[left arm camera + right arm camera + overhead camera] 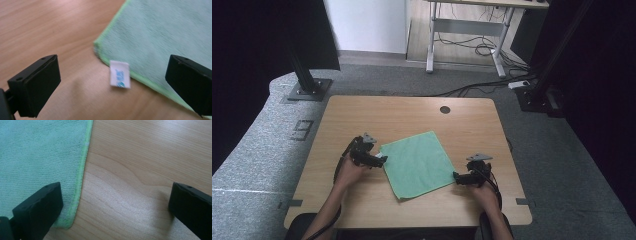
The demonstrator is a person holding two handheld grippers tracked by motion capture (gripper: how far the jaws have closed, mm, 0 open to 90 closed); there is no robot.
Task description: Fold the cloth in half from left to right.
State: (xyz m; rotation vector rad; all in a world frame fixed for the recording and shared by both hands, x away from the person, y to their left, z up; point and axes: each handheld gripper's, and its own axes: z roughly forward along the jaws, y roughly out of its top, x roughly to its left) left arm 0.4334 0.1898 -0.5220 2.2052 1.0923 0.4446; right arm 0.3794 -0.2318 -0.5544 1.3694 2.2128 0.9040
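A green cloth point(417, 162) lies flat and skewed on the wooden table point(362, 115). My left gripper point(383, 159) is at the cloth's left corner with its jaws wide open. In the left gripper view that corner point(98, 46) and a small white label point(119, 74) lie between the jaws, above the table surface. My right gripper point(455, 176) is open at the cloth's right corner. In the right gripper view the cloth's light green hem point(81, 172) runs down to a corner point(65, 225) beside the left jaw, with bare wood between the jaws.
A round cable hole point(445, 109) sits near the table's far edge. A desk frame point(464, 35) with loose cables stands on the floor behind. Black posts point(307, 75) flank the table at the back left and right.
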